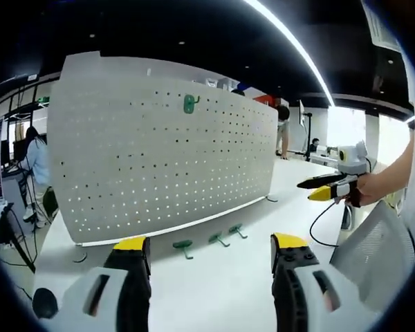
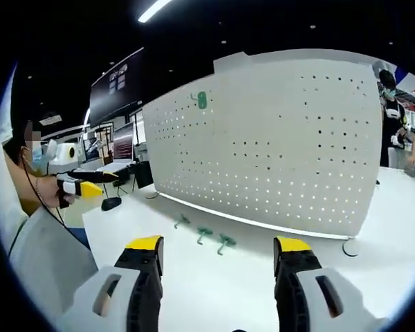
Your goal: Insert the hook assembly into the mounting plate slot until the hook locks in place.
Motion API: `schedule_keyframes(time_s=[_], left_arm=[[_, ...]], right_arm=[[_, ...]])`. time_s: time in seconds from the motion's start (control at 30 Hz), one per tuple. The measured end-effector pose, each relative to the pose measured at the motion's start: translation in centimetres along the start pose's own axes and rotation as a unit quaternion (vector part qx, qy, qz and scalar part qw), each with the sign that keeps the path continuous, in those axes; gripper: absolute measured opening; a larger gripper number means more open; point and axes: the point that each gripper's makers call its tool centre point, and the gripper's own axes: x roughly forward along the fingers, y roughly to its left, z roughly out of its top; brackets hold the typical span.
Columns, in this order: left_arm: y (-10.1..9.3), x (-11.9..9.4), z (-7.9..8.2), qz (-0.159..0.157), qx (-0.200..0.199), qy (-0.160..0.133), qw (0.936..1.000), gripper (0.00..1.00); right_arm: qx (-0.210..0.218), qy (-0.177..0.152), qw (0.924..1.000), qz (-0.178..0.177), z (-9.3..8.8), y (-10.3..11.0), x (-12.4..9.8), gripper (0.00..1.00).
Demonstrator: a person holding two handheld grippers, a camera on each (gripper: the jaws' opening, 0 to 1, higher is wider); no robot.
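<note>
A white perforated mounting plate (image 1: 159,166) (image 2: 277,145) stands upright on the white table (image 1: 214,290) (image 2: 214,290). One green hook (image 1: 188,104) (image 2: 201,99) hangs near its top. Three more green hooks lie on the table in front of its base: (image 1: 183,245), (image 1: 218,239), (image 1: 236,229), and in the right gripper view (image 2: 182,221), (image 2: 204,234), (image 2: 226,241). My left gripper (image 1: 209,249) is open and empty, short of the loose hooks; it also appears at the left (image 2: 83,183). My right gripper (image 2: 218,249) is open and empty too, held in a hand at the right (image 1: 328,188).
A grey chair back (image 1: 373,242) stands at the table's near side. A black round object (image 2: 111,203) sits at the table corner. Round feet (image 2: 351,247) prop the plate. People stand behind (image 1: 34,162) (image 2: 391,114), and a screen (image 2: 117,83) hangs at the back.
</note>
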Motion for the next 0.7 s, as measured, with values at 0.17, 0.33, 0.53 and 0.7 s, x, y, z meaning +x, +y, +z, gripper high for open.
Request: schedule_keyframes(time_s=[0.17,0.33,0.53,0.7], left_arm=[[0.4,-0.2,-0.5,0.003,-0.004,0.012,0.9999,0.72],[0.7,-0.5,-0.8,0.006,-0.008,0.016,0.9998,0.72],[0.9,-0.5,-0.9,0.009,-0.008,0.019,0.9998,0.72],[0.8,-0.6,-1.0,0.008,-0.006,0.024,0.9997,0.72]], right_arm=[[0.006,0.006,1.0000,-0.003,-0.4,-0.3,-0.5,0.63],[0.007,0.008,0.9999,-0.005,-0.7,-0.6,-0.9,0.63],[0.011,0.017,0.9998,-0.007,-1.4,-0.6,-1.4,0.63],[0.017,0.022,0.9996,-0.003,-1.8,-0.4,-1.4,0.63]])
